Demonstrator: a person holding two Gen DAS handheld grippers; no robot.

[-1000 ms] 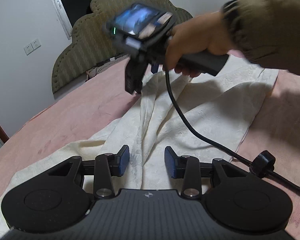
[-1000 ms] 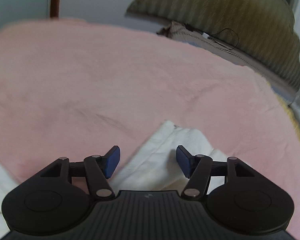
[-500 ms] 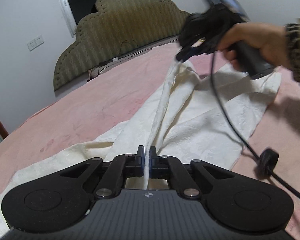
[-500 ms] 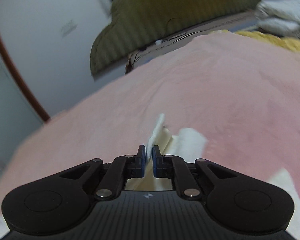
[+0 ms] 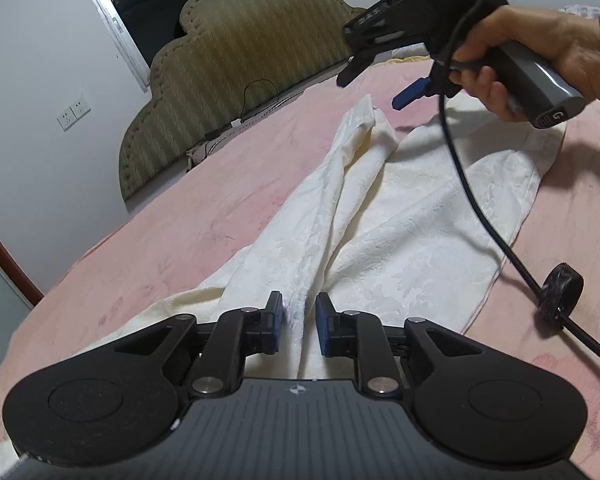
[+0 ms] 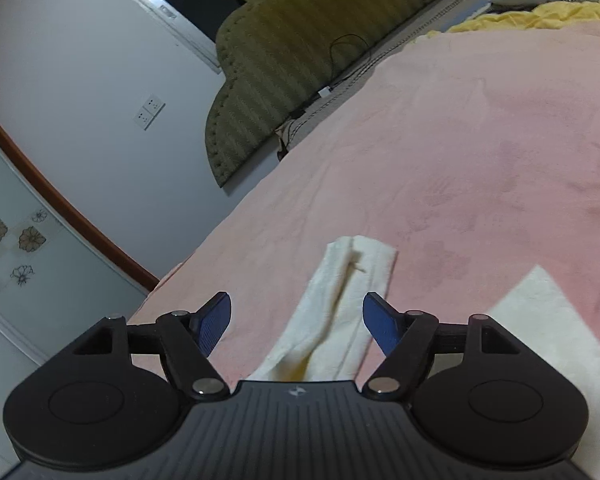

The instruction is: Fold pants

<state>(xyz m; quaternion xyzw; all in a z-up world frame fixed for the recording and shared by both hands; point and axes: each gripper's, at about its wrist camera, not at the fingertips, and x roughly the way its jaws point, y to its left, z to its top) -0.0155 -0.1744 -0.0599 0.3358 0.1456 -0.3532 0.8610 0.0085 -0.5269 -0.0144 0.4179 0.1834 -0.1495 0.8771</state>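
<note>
Cream-white pants lie on the pink bed, with a raised ridge of cloth running from near to far. My left gripper is open, its blue pads on either side of the near end of the ridge, not pinching it. My right gripper is held by a hand above the far end of the pants and is open. In the right wrist view the right gripper is open above the far end of the pants, which rests on the bed.
The pink bedspread covers the bed. An olive headboard stands at the far side, with a wall socket to its left. The right gripper's black cable hangs over the pants. Yellow and white bedding lies far right.
Both grippers were shut on the raised fold of the pants half a second ago and have opened. The cloth has dropped back onto the bed, and the right gripper has lifted.
</note>
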